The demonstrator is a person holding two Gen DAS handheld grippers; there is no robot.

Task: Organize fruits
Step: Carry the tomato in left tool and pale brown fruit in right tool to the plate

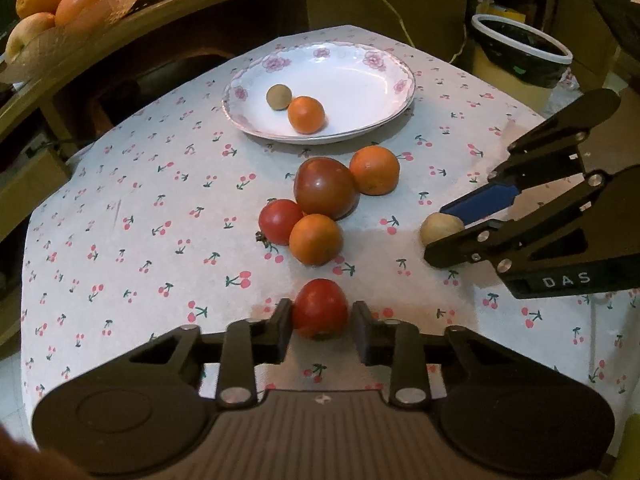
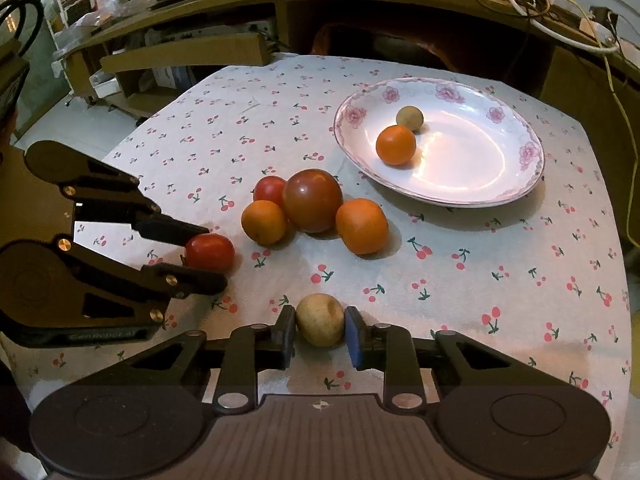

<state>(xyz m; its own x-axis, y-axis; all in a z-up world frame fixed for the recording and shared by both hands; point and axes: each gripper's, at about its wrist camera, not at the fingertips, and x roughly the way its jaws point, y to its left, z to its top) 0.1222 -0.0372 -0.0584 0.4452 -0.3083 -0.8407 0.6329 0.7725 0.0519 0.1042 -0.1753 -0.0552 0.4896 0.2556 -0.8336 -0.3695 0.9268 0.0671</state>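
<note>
Cherry-print cloth point(image 1: 120, 208), glossy round tomato point(image 1: 320, 308) between left gripper point(image 1: 322, 330) jaws

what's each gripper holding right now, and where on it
Left gripper brackets the red tomato at its sides; right gripper clamps the pale round fruit across its sides.

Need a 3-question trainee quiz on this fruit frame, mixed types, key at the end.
1. How many fruits lie in the plate?
2. True or false: the left gripper brackets a red tomato.
3. The right gripper sits around: A) an orange, B) a pale yellowish fruit, C) nothing.

Key
1. Two: a small orange and a small tan fruit.
2. True; the right finger shows a small gap.
3. B; both pads appear to touch it.
</note>
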